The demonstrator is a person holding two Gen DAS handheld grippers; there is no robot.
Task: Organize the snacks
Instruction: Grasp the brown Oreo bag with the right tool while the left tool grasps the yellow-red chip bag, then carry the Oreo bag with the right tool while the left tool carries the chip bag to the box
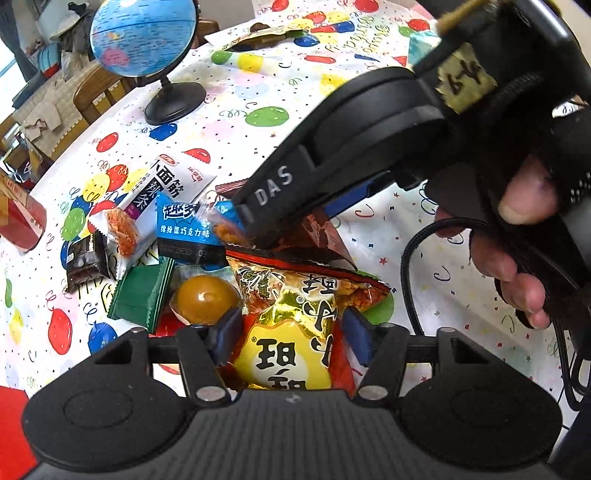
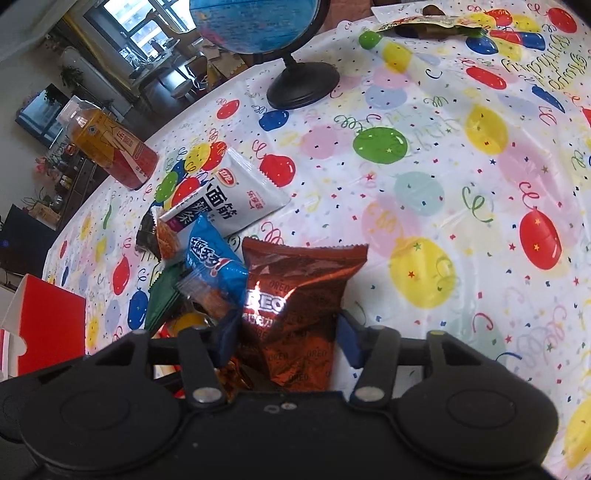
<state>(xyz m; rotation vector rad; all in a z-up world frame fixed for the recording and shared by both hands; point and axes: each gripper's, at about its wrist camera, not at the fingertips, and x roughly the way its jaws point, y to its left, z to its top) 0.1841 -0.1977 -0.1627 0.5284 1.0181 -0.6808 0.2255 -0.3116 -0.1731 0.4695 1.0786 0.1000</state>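
A pile of snack packs lies on the balloon-print tablecloth [image 2: 443, 177]. My left gripper [image 1: 291, 338] points down with its blue pads against both sides of a yellow and red crinkly snack pack [image 1: 291, 314]. My right gripper [image 2: 288, 336] has its pads against both sides of a brown Oreo pack [image 2: 299, 291]. The left wrist view shows the right gripper's black body reaching into the pile above the Oreo pack [image 1: 321, 236], held by a person's hand [image 1: 517, 236]. Beside them lie a blue cookie pack [image 2: 210, 258], a white spicy-strip pack [image 2: 236, 199], a green pack [image 1: 140, 295] and a golden egg-shaped snack [image 1: 205, 299].
A globe on a black stand [image 2: 301, 86] is at the back of the table. A tea bottle [image 2: 110, 147] lies at the left edge, and a red and white box [image 2: 44, 325] sits at the near left. An opened snack wrapper [image 2: 424, 18] lies at the far side.
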